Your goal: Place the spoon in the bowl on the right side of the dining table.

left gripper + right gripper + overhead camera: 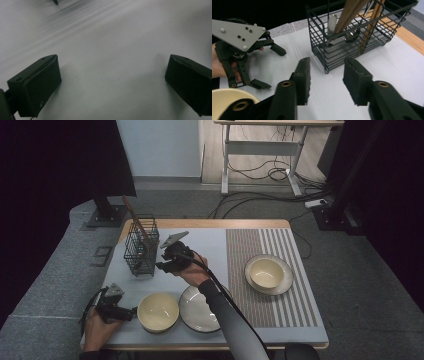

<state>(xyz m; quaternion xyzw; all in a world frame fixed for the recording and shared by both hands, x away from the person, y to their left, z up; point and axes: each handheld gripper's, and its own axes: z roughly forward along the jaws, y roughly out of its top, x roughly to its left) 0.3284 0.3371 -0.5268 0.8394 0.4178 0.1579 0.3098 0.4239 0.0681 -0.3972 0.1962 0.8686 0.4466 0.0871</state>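
Left gripper [131,314]: at the table's 7 o'clock, jaws spread wide and empty, just beside the near bowl's rim; in the left gripper view only pale mat [112,75] lay between the jaws.
Near bowl [158,312]: cream, empty, at the near edge, 6 o'clock.
Plate [196,312]: grey, bare, just right of the near bowl, partly under the right forearm.
Right gripper [161,266]: centre-left of the table, jaws partly apart and empty, pointing toward 10 o'clock at the basket; nothing gripped.
Basket [352,42]: black wire, upright at 10 o'clock, just ahead of the right jaws and apart from them.
Sticks [352,12]: brown wooden sticks leaning in the basket; a metal utensil [332,22] stood with them.
Far bowl [266,272]: cream, seated on its own plate [286,279] on the striped mat [280,245], 3 o'clock.
Step, judged: right gripper lining up on the basket to draw something out; reach not yet made.
Next move, judged: raise the jaws above the rim, centre them on one stick, close on that alone.
Count: grippers two; bowls two; plates two; basket one; sticks at least two, exact number unclear.
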